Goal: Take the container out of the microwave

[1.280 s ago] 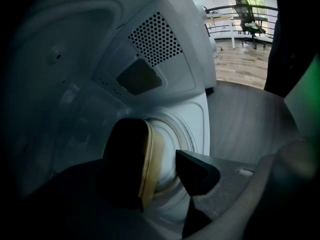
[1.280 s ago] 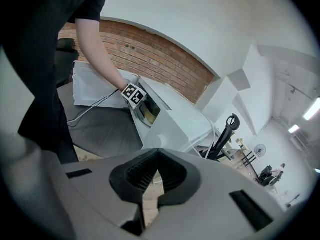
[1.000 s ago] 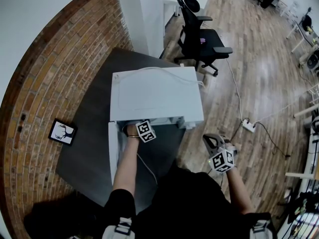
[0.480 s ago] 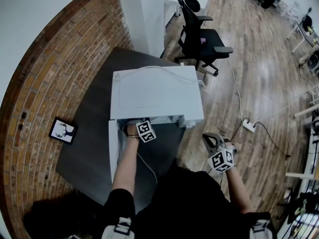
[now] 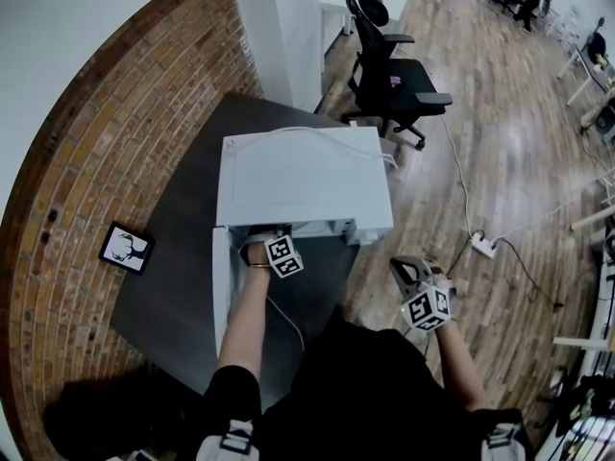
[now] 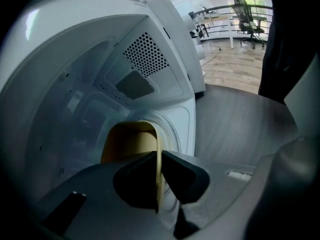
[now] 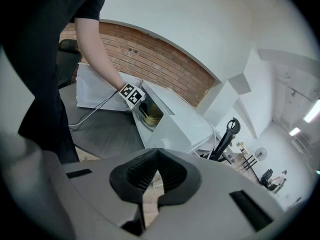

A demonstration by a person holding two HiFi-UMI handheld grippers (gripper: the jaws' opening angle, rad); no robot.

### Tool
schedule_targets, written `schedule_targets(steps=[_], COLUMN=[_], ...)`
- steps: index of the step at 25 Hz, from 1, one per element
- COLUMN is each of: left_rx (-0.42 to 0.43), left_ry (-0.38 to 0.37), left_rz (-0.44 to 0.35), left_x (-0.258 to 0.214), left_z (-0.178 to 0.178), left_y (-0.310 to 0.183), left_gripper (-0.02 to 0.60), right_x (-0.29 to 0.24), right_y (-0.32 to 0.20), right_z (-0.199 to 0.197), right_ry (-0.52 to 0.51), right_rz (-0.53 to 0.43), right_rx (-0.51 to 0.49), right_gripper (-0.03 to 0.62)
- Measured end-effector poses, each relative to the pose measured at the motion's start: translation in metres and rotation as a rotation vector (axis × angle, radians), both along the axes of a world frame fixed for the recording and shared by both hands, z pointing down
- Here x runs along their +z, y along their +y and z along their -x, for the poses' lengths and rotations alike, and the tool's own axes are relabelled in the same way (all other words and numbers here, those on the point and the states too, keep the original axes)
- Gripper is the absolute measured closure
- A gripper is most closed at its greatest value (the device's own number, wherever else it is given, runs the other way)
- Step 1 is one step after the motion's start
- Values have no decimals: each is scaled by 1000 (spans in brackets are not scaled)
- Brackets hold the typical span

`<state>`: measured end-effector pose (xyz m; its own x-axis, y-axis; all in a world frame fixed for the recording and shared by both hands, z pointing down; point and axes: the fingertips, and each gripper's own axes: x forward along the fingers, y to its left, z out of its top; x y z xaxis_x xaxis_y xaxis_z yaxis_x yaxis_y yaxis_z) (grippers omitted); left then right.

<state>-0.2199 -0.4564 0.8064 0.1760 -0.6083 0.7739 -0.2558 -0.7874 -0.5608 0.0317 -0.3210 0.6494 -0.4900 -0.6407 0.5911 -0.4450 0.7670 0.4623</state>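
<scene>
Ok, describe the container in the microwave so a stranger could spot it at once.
On the dark table by the brick wall stands a white microwave, door open. Inside sits the container; the left gripper has just closed on its rim. It is the only tan thing in that white interior.

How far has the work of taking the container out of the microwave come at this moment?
Done: the door of the microwave stands open. In hand: the left gripper is inside it; its fingers have just been closing and pinch the yellow container by its wall. Left: the container still sits inside and must be drawn out. The right gripper is shut and empty, off to the side.
</scene>
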Motion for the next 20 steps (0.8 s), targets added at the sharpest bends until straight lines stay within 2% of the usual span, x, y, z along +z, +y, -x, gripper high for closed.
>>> schedule_targets(steps=[20], left_rx=[-43], left_ry=[30], left_rz=[23], left_x=[-22], left_z=[-16], left_y=[54], left_gripper=[552], right_x=[-6], right_y=[24], right_z=[0], right_ry=[-69], right_rz=[-24], right_rx=[-41], right_gripper=[595])
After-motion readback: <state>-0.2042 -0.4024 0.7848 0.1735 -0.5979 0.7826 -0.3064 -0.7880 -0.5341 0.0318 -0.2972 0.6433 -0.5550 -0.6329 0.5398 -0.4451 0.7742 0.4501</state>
